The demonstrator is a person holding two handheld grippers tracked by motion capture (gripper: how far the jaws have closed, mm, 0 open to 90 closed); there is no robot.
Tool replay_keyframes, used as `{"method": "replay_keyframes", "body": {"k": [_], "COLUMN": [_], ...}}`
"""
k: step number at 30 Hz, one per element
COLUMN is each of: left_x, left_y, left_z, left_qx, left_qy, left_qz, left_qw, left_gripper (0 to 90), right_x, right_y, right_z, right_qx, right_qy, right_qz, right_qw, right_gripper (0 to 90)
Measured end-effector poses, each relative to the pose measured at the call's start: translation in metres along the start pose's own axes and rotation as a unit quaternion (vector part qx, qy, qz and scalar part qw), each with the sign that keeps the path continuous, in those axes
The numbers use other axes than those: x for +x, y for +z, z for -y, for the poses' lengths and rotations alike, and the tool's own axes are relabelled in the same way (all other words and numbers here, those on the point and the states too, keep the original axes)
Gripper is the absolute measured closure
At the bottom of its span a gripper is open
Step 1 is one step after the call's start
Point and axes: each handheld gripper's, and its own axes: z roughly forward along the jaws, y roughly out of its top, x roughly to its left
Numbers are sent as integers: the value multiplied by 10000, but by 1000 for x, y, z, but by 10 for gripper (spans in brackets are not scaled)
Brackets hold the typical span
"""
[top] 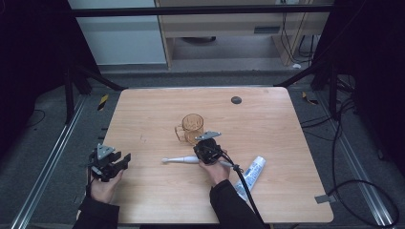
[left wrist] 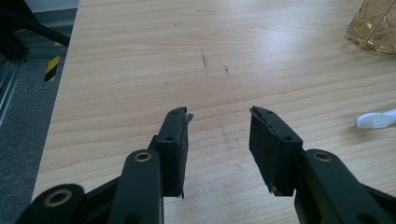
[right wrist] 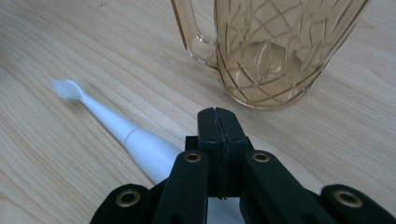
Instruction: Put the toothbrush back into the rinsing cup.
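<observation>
An amber cut-glass mug (top: pixel 192 125) stands upright near the table's middle, its handle to the left. A white toothbrush (top: pixel 179 160) lies flat in front of it, head to the left. My right gripper (top: pixel 205 145) hovers over the toothbrush handle, just short of the mug. In the right gripper view its jaws (right wrist: pixel 218 114) are shut with nothing between them; the toothbrush (right wrist: pixel 121 130) passes beneath on the left and the mug (right wrist: pixel 271 46) rises close ahead. My left gripper (top: pixel 125 159) rests at the front left, open and empty (left wrist: pixel 219 116).
A white toothpaste tube (top: pixel 250 174) lies right of my right forearm, with the cable trailing over it. A small dark round spot (top: pixel 236 99) marks the far side of the wooden table (top: pixel 143 109). The left gripper view catches the mug (left wrist: pixel 373 25) and brush head (left wrist: pixel 376 120).
</observation>
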Motion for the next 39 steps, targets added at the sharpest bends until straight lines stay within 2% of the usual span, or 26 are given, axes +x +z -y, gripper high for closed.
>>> {"method": "replay_keyframes", "body": {"k": [15, 39], "left_x": [-1, -2], "left_y": [0, 0], "left_z": [0, 0], "left_qx": [-8, -7], "left_qy": [15, 25], "left_qz": [0, -1], "left_qw": [10000, 10000], "left_gripper": [567, 569], "right_x": [0, 8], "right_y": [-5, -19], "right_z": [9, 24], "right_qx": [148, 148], "right_qy": [-60, -52], "right_qz": [95, -70], "right_qw": [9998, 9999], "right_gripper": [900, 900]}}
